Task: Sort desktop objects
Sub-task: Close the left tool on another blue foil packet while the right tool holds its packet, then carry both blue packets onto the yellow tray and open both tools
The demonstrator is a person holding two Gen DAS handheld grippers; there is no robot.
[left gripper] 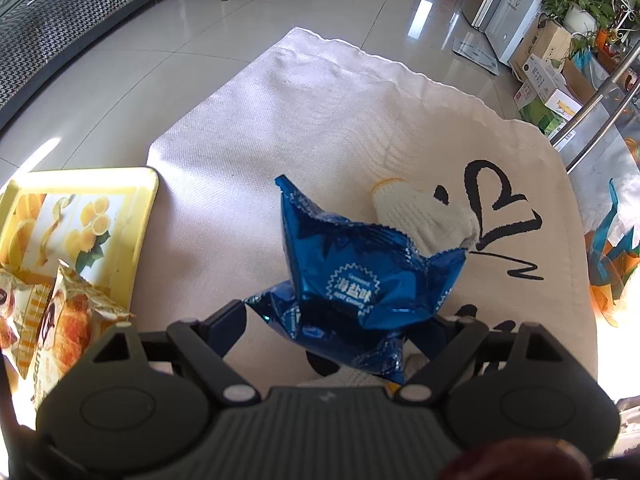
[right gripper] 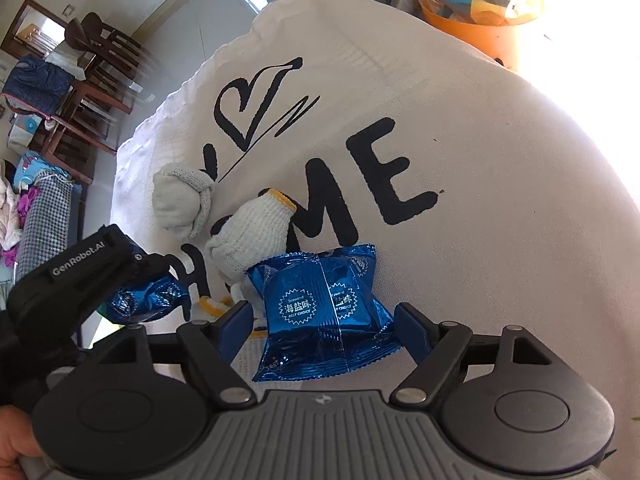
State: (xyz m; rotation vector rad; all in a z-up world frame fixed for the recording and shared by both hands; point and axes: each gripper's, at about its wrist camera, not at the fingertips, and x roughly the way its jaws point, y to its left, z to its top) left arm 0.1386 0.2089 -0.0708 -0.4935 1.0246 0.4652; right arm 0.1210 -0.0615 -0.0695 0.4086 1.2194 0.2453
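Note:
My left gripper [left gripper: 340,320] is shut on a blue foil snack packet [left gripper: 352,276], held up over the white cloth [left gripper: 248,128]; it also shows in the right wrist view [right gripper: 148,296]. A second blue foil packet [right gripper: 320,312] lies flat on the cloth between the fingers of my right gripper [right gripper: 324,320], which is open around it. Rolled white knit gloves [right gripper: 252,236] [left gripper: 420,208] lie on the cloth just beyond. A grey rolled sock [right gripper: 180,196] lies further left.
A yellow lemon-print tray [left gripper: 132,216] holds croissant snack packets [left gripper: 60,320] at the cloth's left edge. An orange tub [right gripper: 480,20] with coloured scraps stands at the far right. Tiled floor, chairs and boxes lie beyond.

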